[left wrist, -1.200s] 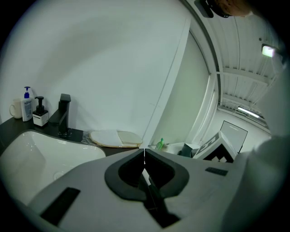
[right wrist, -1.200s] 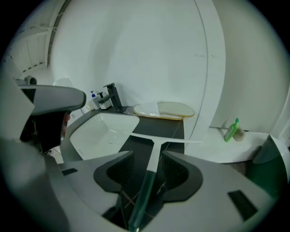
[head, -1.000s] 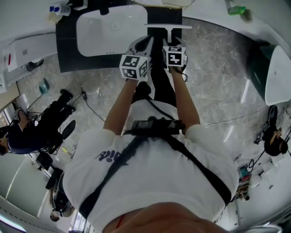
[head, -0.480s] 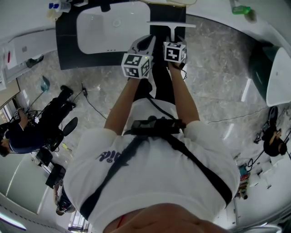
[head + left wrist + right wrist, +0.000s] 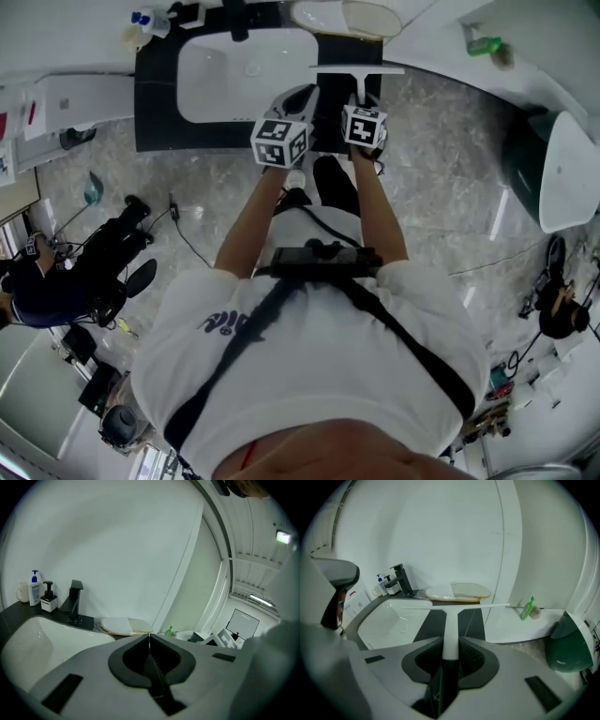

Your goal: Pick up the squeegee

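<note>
The right gripper [image 5: 451, 641] sits at the lower middle of its view. Its fingers [image 5: 476, 660] are closing on the white handle of the squeegee [image 5: 450, 620], which stands upright between them and touches both. The blade [image 5: 454, 605] runs level across the middle of the frame, over the dark tabletop [image 5: 425, 623] and just in front of two flat pale oval things [image 5: 459, 591] by the wall. The white sink [image 5: 389, 620] lies open to the left and a green bottle [image 5: 527, 609] stands well apart at the right. The left gripper [image 5: 149, 639] has its fingers [image 5: 164, 660] pressed together on nothing.
</note>
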{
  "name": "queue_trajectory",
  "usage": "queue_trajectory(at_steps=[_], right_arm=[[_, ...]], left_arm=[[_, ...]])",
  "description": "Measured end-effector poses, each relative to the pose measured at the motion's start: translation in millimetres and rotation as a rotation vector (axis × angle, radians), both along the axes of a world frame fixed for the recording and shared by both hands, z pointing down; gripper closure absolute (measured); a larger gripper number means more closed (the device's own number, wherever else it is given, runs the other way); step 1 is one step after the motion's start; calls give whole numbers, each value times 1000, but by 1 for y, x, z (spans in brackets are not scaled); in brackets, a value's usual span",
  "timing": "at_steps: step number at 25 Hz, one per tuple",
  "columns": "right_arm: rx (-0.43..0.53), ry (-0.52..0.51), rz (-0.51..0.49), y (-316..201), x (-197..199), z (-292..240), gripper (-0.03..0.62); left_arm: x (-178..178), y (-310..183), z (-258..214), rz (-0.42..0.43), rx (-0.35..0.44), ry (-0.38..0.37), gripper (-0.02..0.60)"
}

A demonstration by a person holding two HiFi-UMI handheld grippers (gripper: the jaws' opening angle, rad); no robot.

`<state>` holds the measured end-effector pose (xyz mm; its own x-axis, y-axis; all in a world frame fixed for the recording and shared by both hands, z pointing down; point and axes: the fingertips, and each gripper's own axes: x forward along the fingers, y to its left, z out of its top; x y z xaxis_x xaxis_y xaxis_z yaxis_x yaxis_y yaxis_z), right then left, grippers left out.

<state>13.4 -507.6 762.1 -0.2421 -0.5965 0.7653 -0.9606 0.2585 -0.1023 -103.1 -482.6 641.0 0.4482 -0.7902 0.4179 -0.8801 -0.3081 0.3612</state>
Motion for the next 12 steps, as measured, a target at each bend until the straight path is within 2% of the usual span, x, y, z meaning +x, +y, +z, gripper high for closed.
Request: queue_trajectory(at_steps=[4,9,12], right_arm=[[78,-9,-14,-1,-4,-44,500],[272,-72,-37,-17,-19,-131,500],[397,-115,-63,-20,-29,-192,500]], left_arm=[[-11,-2,-22,-3,42,-11,571],[-20,-10,-72,-8,146,-30,569],[-27,-13,-109,-25,210,-79,569]])
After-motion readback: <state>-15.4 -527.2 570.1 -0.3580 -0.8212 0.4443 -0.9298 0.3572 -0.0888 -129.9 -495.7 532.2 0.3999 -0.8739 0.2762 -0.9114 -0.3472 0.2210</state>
